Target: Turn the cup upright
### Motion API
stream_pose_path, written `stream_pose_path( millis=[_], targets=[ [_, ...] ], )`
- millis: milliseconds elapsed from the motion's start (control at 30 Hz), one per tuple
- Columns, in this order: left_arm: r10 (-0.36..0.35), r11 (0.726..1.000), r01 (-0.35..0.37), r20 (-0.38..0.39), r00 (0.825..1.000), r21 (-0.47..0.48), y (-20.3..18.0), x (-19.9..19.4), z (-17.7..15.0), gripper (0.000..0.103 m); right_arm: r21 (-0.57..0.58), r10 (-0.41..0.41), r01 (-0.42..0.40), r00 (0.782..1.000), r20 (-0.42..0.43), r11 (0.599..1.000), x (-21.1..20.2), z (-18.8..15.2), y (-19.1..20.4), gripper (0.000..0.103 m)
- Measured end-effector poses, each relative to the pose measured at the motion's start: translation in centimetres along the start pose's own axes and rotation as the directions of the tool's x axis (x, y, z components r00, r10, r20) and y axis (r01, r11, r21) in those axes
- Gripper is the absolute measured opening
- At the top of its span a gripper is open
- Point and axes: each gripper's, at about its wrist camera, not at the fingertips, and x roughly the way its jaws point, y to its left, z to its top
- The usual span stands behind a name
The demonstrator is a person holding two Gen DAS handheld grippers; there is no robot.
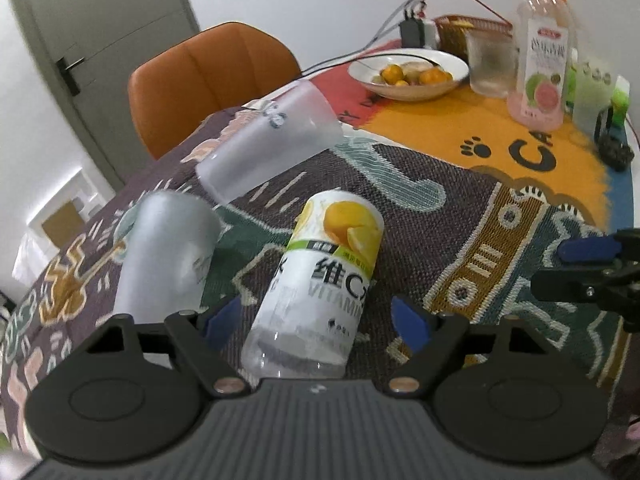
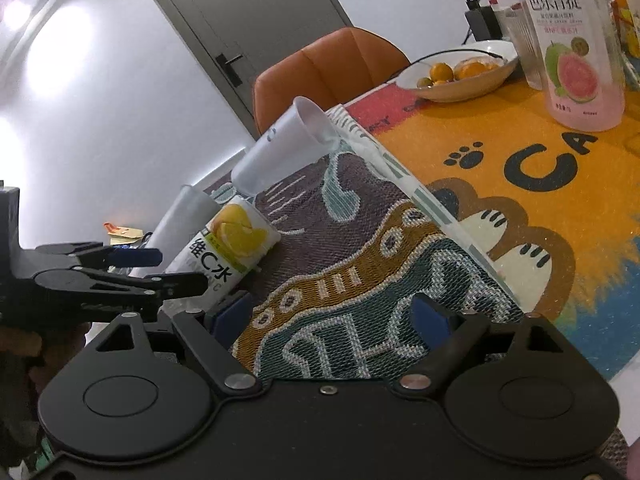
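Note:
A frosted plastic cup (image 1: 272,140) lies on its side on the patterned tablecloth (image 1: 460,200), its mouth toward the far right; it also shows in the right wrist view (image 2: 280,148). A second frosted cup (image 1: 168,256) stands rim-down at the left, also in the right wrist view (image 2: 184,216). My left gripper (image 1: 316,320) is open around a lying lemon drink bottle (image 1: 324,280), without gripping it. My right gripper (image 2: 332,316) is open and empty above the cloth, and shows at the right edge of the left view (image 1: 576,268).
A bowl of oranges (image 1: 408,72), a glass (image 1: 490,64), a pink guava juice bottle (image 1: 540,56) and a wicker basket (image 1: 472,28) stand at the back of the table. An orange chair (image 1: 208,76) stands behind the table's far edge.

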Motion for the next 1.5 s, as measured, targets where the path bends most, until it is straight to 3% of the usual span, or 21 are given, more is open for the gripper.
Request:
stream_pose_path(
  millis=[367, 400, 467, 567, 900, 1500],
  targets=[
    [0.008, 0.992, 0.001, -0.068, 0.998, 0.129, -0.7, 3.4, 1.5, 0.082, 0.017, -0.001, 0.001, 1.000, -0.004, 1.000, 0.5, 0.1, -0.3, 0.087],
    [0.014, 0.991, -0.004, -0.075, 0.997, 0.132, -0.7, 3.8, 1.5, 0.081, 0.019, -0.001, 0.001, 1.000, -0.004, 1.000, 0.5, 0.1, -0.3, 0.087],
    [0.022, 0.986, -0.008, -0.088, 0.996, 0.164, -1.1, 4.3, 1.1, 0.064, 0.023, 0.001, -0.001, 1.000, -0.003, 1.000, 0.4, 0.1, -0.3, 0.087],
    [0.033, 0.983, -0.015, -0.092, 0.995, 0.185, -1.2, 4.3, 0.7, 0.061, 0.024, -0.002, 0.002, 1.000, -0.004, 1.000, 0.3, 0.0, -0.2, 0.087],
    [0.046, 0.973, -0.041, -0.018, 0.999, 0.226, -1.5, -0.5, -0.7, 0.061, 0.015, 0.003, -0.003, 1.000, 0.006, 1.000, -0.8, -0.3, 1.0, 0.087],
    [0.083, 0.985, -0.089, 0.047, 0.995, 0.148, -1.0, -9.1, -6.9, 0.061, -0.038, 0.028, -0.027, 1.000, 0.004, 0.999, -3.5, -2.7, 5.3, 0.088]
  ],
)
